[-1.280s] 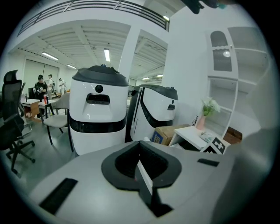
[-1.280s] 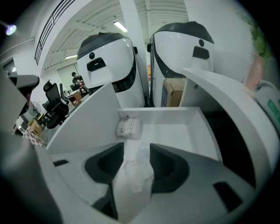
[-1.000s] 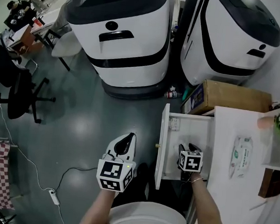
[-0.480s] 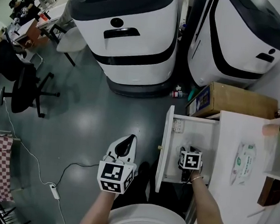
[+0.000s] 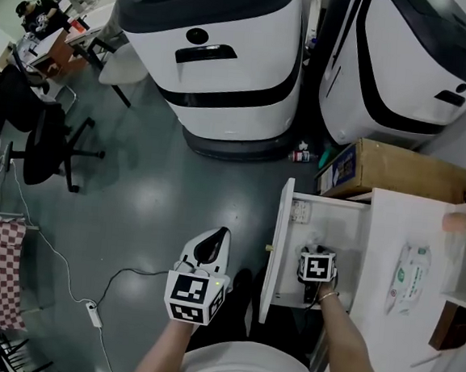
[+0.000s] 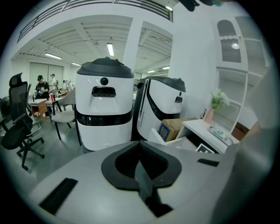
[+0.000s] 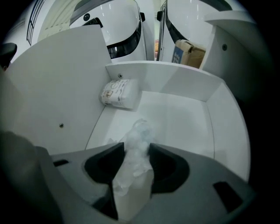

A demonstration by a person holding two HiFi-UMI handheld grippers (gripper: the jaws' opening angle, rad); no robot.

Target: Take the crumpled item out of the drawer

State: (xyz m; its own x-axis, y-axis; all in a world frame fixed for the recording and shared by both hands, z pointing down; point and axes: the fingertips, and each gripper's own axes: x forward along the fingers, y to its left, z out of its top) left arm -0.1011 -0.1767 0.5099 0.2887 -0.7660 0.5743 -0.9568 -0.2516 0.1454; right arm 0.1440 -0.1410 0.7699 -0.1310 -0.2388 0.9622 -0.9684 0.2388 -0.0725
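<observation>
The white drawer (image 5: 350,232) stands pulled open beside the white table. My right gripper (image 5: 314,251) is inside it, jaws pointing toward the far wall. In the right gripper view the crumpled item (image 7: 139,131), a wad of thin whitish plastic, fills the gap between the jaws of the right gripper (image 7: 136,147), which is shut on it. The wad's far end sticks out past the fingertips over the drawer floor (image 7: 183,118). My left gripper (image 5: 212,244) hangs over the grey floor left of the drawer front, shut with nothing held; its jaws meet in a line (image 6: 140,148).
A small printed packet (image 7: 117,93) lies in the drawer's far left corner. Two large white machines (image 5: 220,50) and a cardboard box (image 5: 392,171) stand beyond the drawer. A wipes pack (image 5: 408,273) lies on the white table. An office chair (image 5: 47,136) and a floor cable (image 5: 102,291) are at left.
The head view has shifted a little. My right gripper stays in the drawer round the crumpled item, and the left gripper holds its place.
</observation>
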